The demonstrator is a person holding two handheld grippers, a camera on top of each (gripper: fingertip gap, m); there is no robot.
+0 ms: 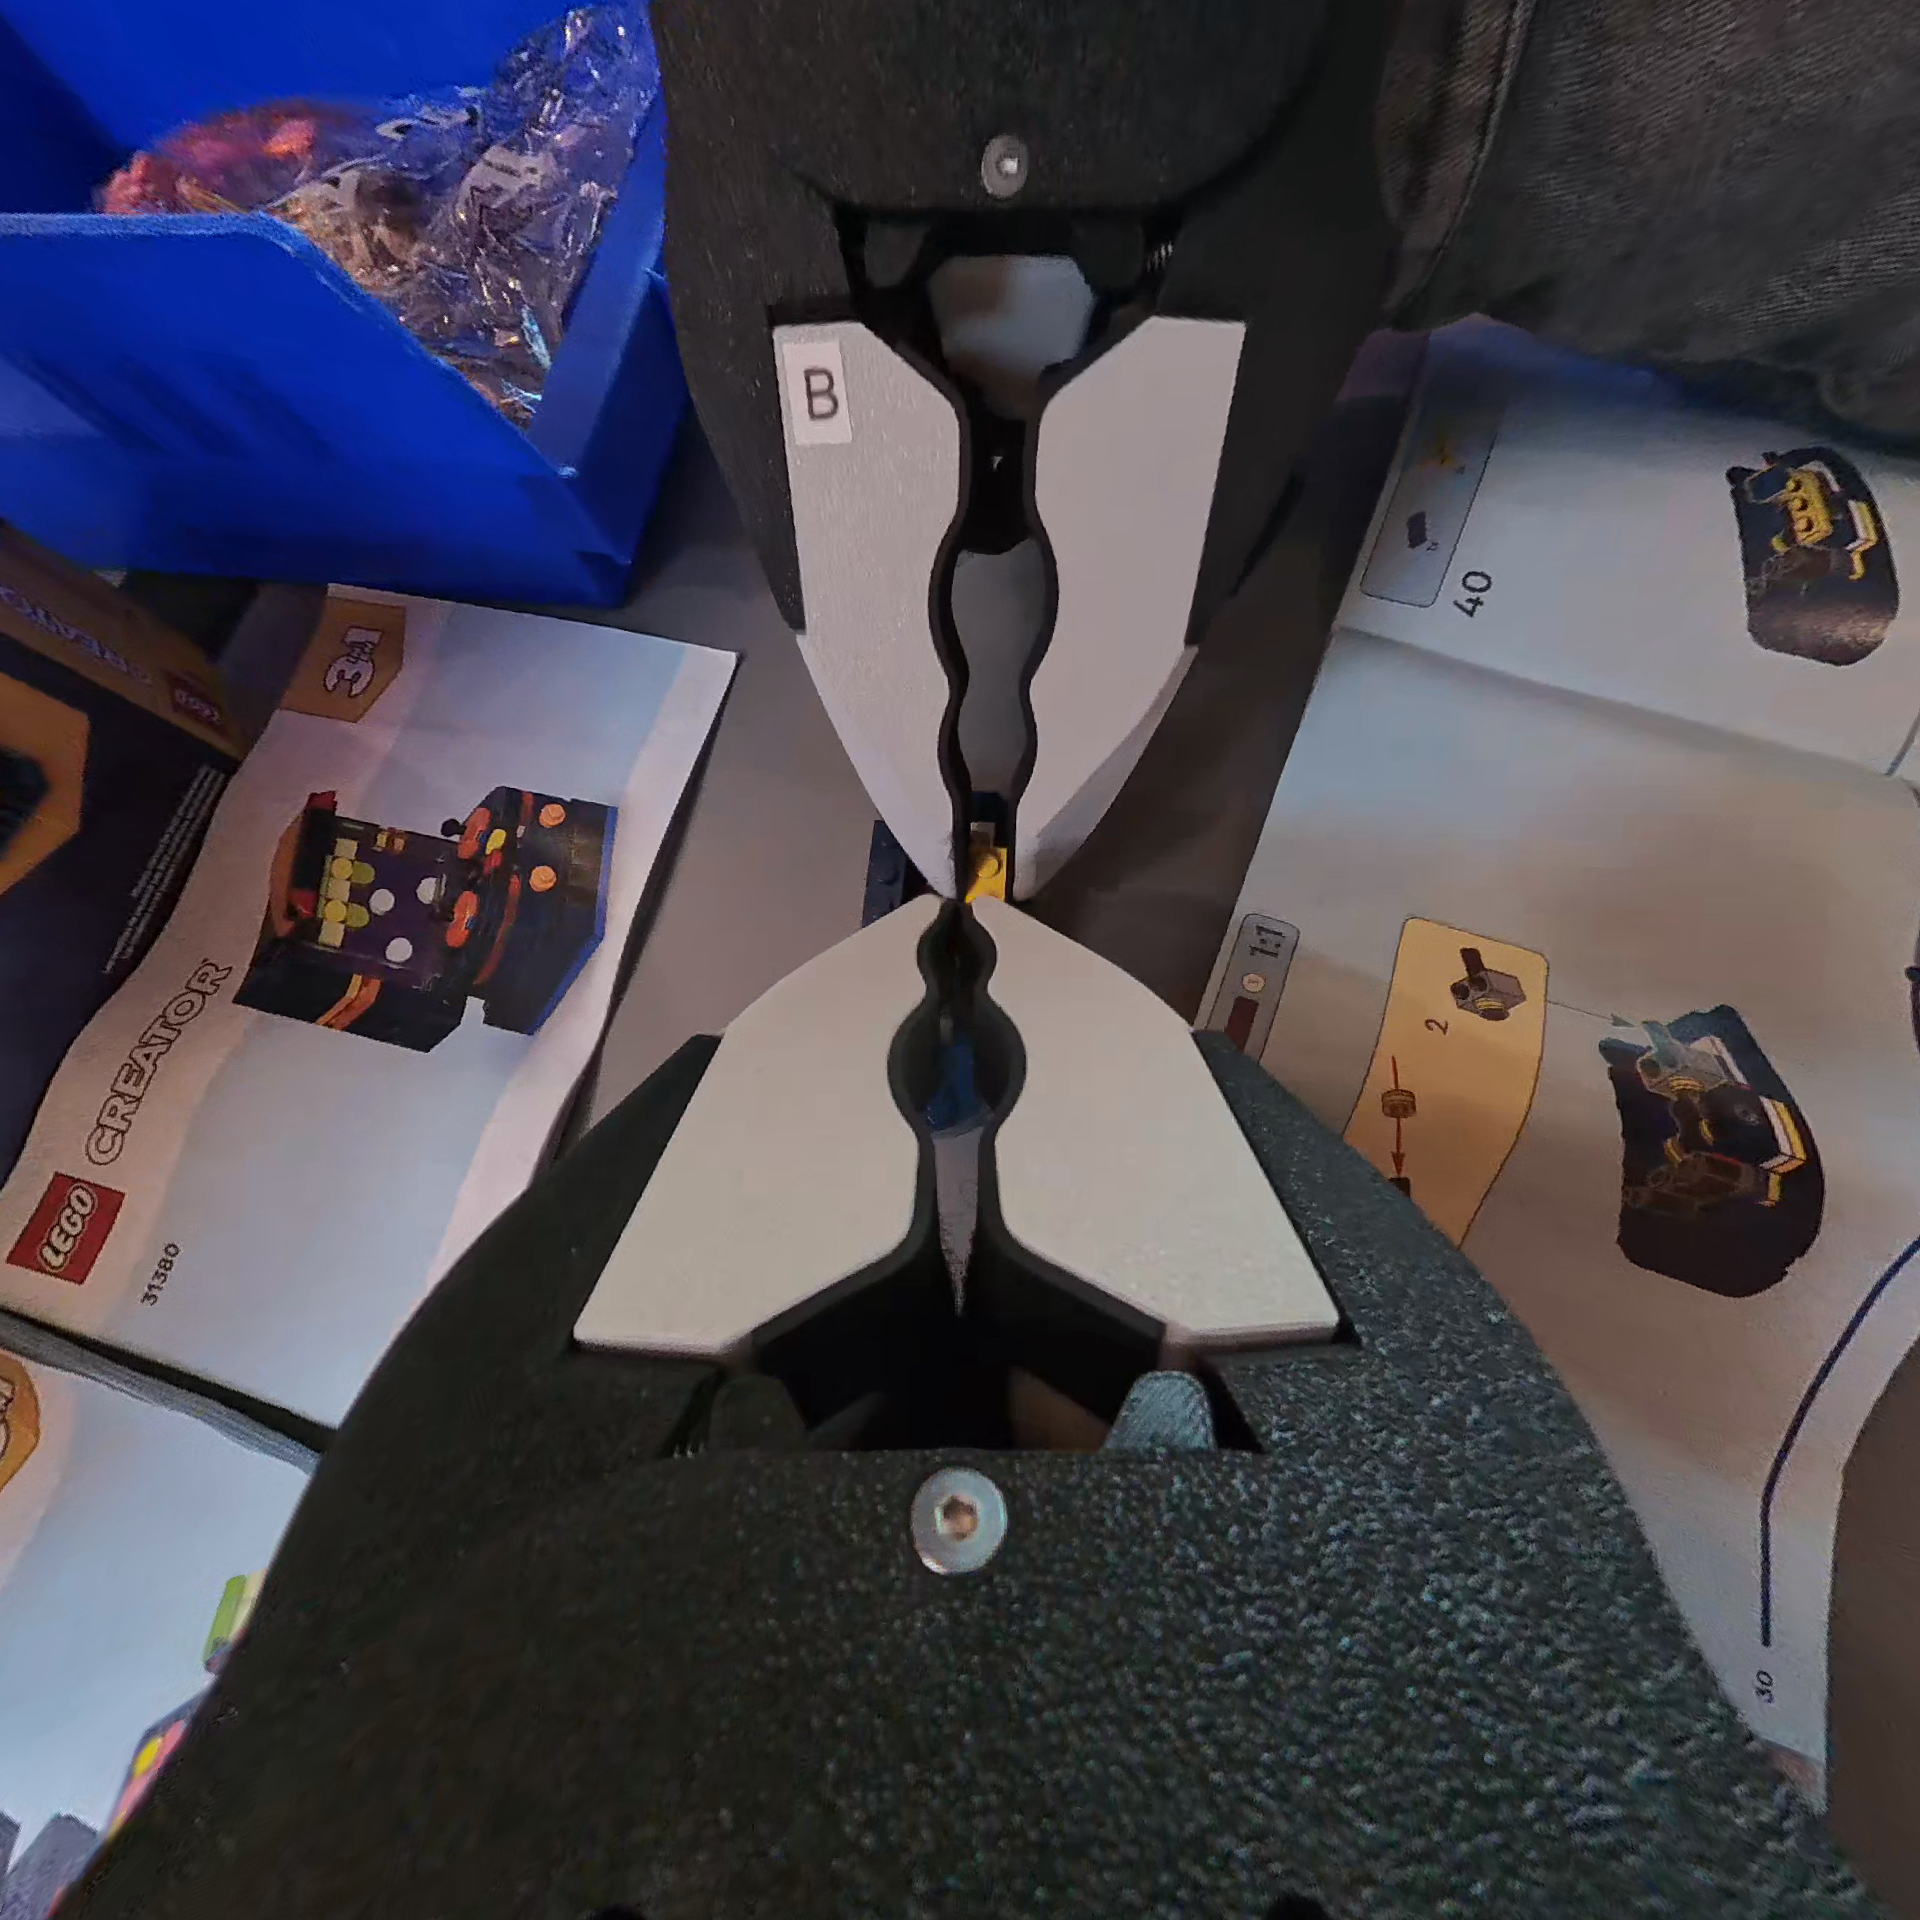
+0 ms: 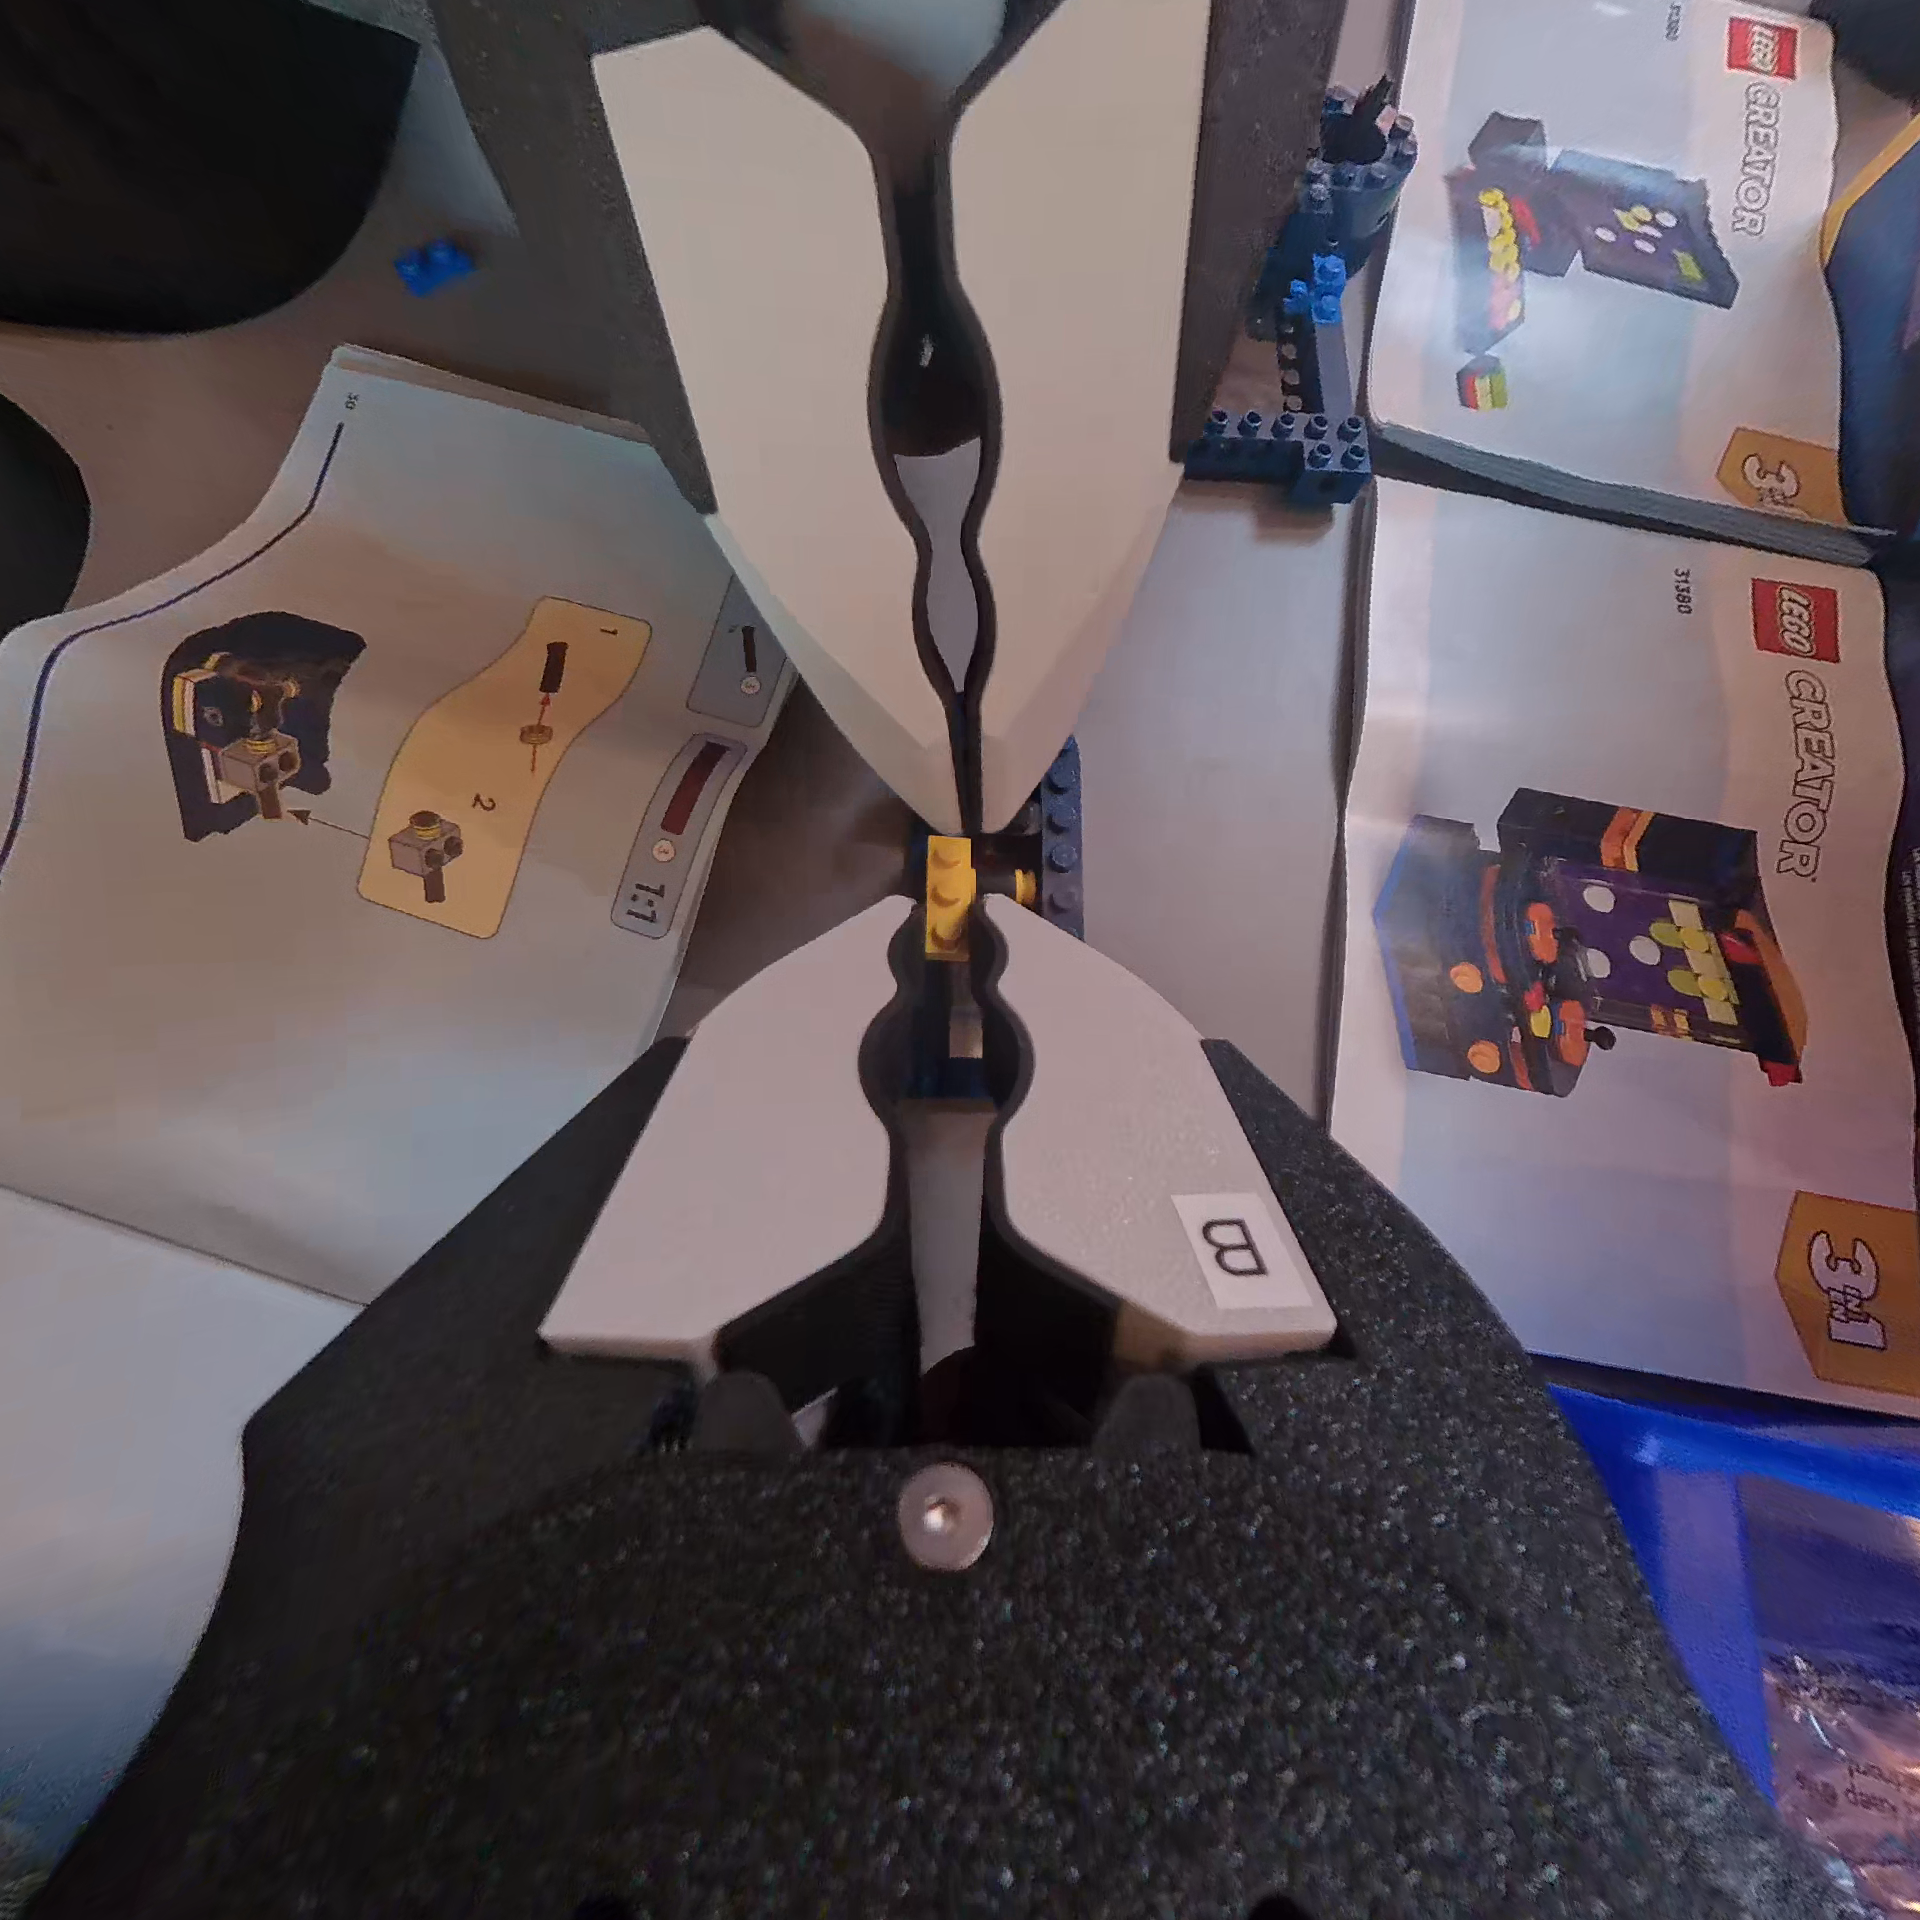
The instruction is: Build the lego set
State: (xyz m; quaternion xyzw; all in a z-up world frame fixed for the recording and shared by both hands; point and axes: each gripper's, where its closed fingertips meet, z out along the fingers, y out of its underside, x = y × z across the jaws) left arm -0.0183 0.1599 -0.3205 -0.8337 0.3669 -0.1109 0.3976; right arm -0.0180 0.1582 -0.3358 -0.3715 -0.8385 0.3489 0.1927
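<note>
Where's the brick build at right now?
Done: a dark-blue sub-build stands aside. In hand: right tongs grip a small yellow-and-blue assembly; left tongs shut, tips at its yellow end. Left, likely plenty: bagged parts in the blue bin.

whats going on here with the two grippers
Two hand-held grippers meet tip to tip over a grey table. The right gripper is clamped on a small brick build with a yellow plate on top. The left gripper is closed, its tips at that build. Instruction booklets and a blue bin lie around them.
</note>
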